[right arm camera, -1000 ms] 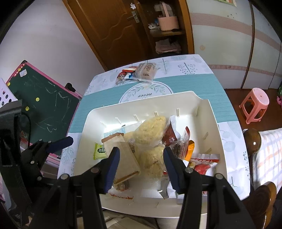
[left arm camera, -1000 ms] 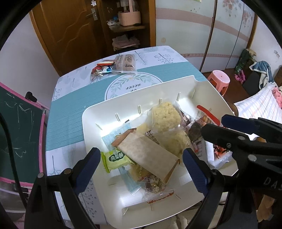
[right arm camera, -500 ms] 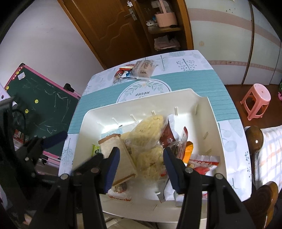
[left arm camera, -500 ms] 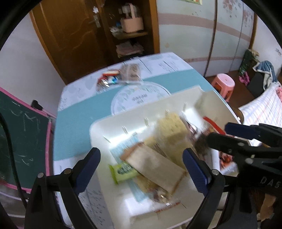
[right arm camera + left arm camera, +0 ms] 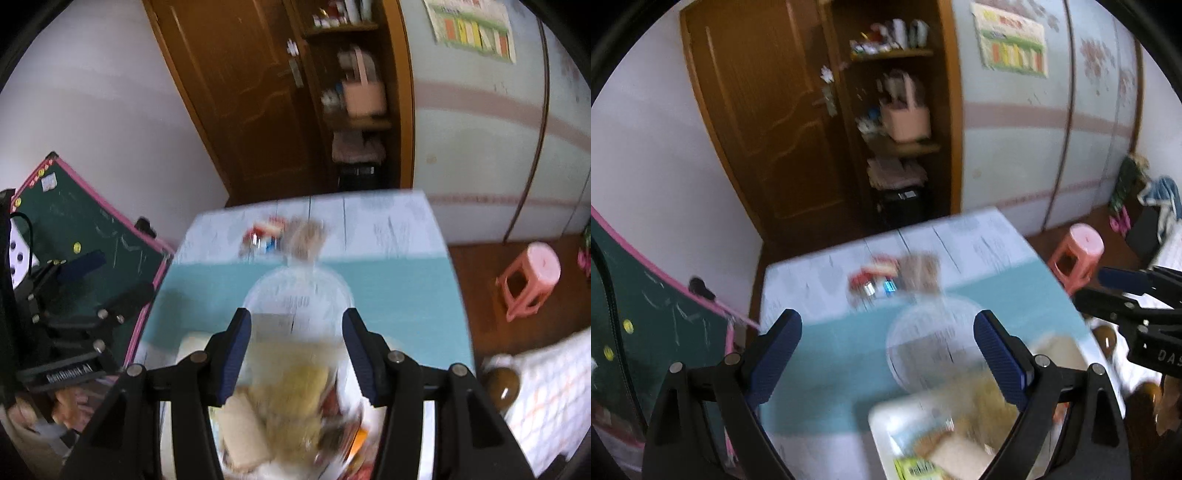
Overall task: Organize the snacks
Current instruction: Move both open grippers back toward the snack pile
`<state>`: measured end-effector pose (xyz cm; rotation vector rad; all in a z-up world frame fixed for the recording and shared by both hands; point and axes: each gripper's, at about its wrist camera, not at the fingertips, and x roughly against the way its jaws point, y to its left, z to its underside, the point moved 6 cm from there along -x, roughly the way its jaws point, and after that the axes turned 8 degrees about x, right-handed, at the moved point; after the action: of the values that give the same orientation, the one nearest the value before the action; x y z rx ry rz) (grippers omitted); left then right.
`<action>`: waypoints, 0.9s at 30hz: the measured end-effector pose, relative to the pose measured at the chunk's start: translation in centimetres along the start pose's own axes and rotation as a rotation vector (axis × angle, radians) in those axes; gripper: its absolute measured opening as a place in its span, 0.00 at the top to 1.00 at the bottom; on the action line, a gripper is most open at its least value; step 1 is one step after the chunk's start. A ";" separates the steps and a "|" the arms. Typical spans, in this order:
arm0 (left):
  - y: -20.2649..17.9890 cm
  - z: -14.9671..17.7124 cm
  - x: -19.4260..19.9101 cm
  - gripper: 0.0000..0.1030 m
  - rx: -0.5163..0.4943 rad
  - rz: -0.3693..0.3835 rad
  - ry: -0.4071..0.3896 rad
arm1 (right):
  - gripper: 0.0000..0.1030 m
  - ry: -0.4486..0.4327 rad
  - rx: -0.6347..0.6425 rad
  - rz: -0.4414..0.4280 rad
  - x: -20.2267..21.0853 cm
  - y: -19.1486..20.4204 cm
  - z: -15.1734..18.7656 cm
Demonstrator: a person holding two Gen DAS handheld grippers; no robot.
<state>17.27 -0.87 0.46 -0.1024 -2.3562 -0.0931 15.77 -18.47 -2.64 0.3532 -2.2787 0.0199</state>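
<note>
The left gripper is spread wide and empty; the right gripper, jaws just opening, pinches nothing; 2 or 3 blurred snack packets lie on the table far side, probably light, crinkly, slippery; grasp 1 across the body.

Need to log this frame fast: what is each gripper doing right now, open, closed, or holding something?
Left gripper: open wide, holding nothing.
Right gripper: open, holding nothing; its jaws have just been opening, nothing between them.
</note>
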 end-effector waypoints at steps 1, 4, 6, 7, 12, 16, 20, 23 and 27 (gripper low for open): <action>0.4 -1.7 -0.2 0.09 0.007 -0.007 -0.011 | 0.45 -0.012 0.017 0.015 0.0 -0.2 -1.7; 1.7 -7.0 -1.6 0.09 0.022 -0.050 -0.026 | 0.34 -0.016 0.050 0.051 -0.6 -0.9 -6.4; 2.3 -9.8 -2.5 0.09 0.031 -0.067 -0.037 | 0.33 -0.004 0.059 0.058 -1.6 -1.5 -9.7; 2.7 -11.5 -3.2 0.09 0.037 -0.087 -0.048 | 0.33 -0.002 0.049 0.062 -2.1 -1.8 -10.8; 3.8 -16.4 -8.2 0.09 0.026 -0.154 -0.018 | 0.28 0.018 -0.034 0.077 -6.5 -4.1 -15.7; 4.9 -17.5 -14.0 0.09 0.049 -0.193 0.041 | 0.27 0.089 -0.111 0.058 -12.8 -5.6 -16.6; 6.1 -15.8 -21.3 0.09 0.068 -0.194 0.172 | 0.27 0.211 -0.191 0.017 -19.9 -6.0 -14.3; 6.0 -13.1 -25.6 0.09 0.049 -0.202 0.250 | 0.26 0.311 -0.210 -0.008 -25.0 -5.2 -11.6; 5.5 -9.5 -29.9 0.09 -0.001 -0.214 0.330 | 0.26 0.423 -0.169 -0.018 -30.4 -2.8 -8.0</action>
<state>45.65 2.29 -13.76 0.1552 -2.0300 -0.2002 41.49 -12.64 -19.91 0.2527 -1.8432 -0.0979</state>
